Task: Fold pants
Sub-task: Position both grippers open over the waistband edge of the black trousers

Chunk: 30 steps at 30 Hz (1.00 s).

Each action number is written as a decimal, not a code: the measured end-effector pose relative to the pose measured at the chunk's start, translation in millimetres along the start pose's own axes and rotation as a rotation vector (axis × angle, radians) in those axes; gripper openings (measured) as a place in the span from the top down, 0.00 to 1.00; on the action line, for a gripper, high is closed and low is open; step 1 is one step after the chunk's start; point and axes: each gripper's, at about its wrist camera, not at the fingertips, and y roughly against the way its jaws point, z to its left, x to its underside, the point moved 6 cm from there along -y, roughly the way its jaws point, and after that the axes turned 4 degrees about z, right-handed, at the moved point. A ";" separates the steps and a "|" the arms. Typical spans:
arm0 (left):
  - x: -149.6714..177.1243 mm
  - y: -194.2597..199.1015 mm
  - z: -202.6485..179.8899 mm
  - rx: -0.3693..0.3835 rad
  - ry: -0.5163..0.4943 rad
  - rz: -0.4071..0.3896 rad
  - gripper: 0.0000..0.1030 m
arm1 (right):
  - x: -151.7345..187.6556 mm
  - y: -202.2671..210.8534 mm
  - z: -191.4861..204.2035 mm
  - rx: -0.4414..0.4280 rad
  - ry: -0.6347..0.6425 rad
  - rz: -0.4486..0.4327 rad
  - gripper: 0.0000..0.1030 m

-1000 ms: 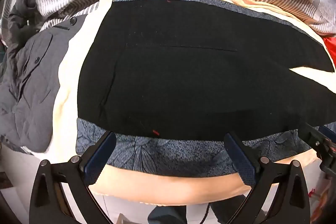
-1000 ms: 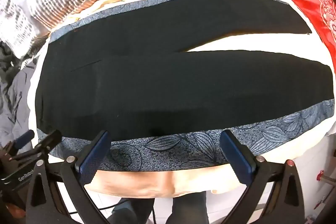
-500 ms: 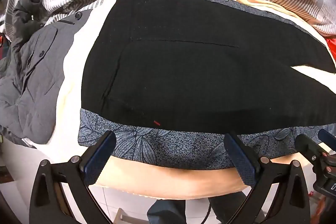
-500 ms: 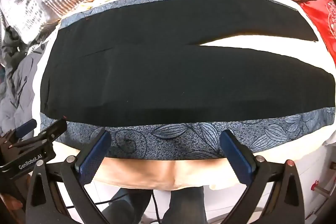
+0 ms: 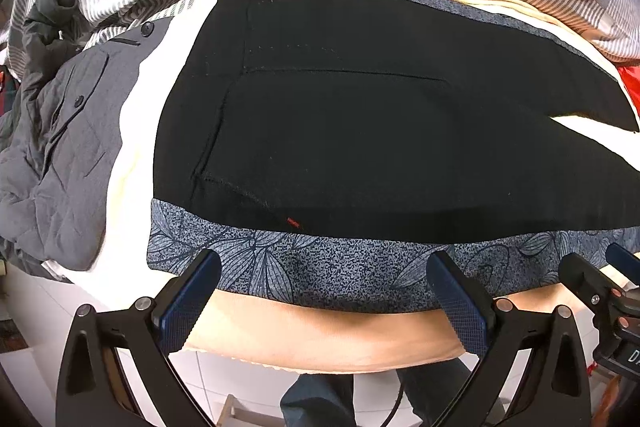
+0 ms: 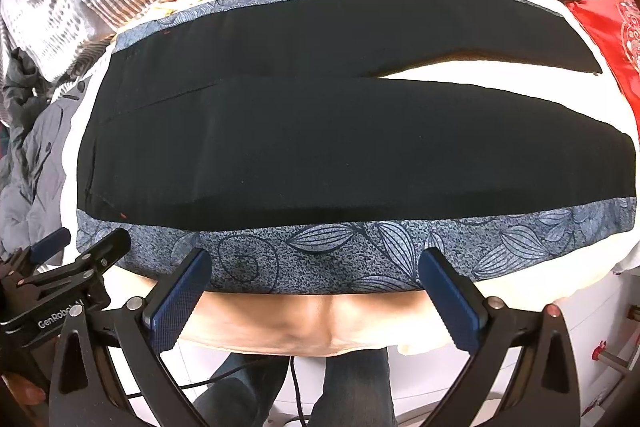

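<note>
Both grippers, left and right, hung with jaws wide apart, empty, just off the near bed edge. Black fabric pants lay flat, unfolded, on blue leaf-print cloth. Risk: pinching cloth with the hem.

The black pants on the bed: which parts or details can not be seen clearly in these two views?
- Black pants, right wrist view: the near leg's hem is cut off by the right image edge.
- Left wrist view: both leg ends run out of frame on the right.
- The red marks are too small to read.
- Fabric folds: lost in the dark cloth.
- Both tongs, left and right, hang open, hiding nothing of the pants.
</note>
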 end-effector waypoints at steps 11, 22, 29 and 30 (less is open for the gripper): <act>0.8 -0.6 -7.2 0.014 -0.010 0.003 0.00 | 2.0 -0.4 -1.8 -0.001 0.004 -0.003 0.00; 4.8 -2.8 -14.2 0.028 -0.021 0.013 0.00 | 3.8 4.2 -4.8 0.001 -0.007 -0.015 0.00; 5.8 -3.2 -14.5 0.021 -0.022 0.015 0.00 | 6.8 2.2 -7.4 -0.003 -0.016 -0.006 0.00; 6.5 -3.4 -14.9 0.022 -0.022 0.016 0.00 | 7.1 1.9 -7.8 -0.004 -0.015 -0.006 0.00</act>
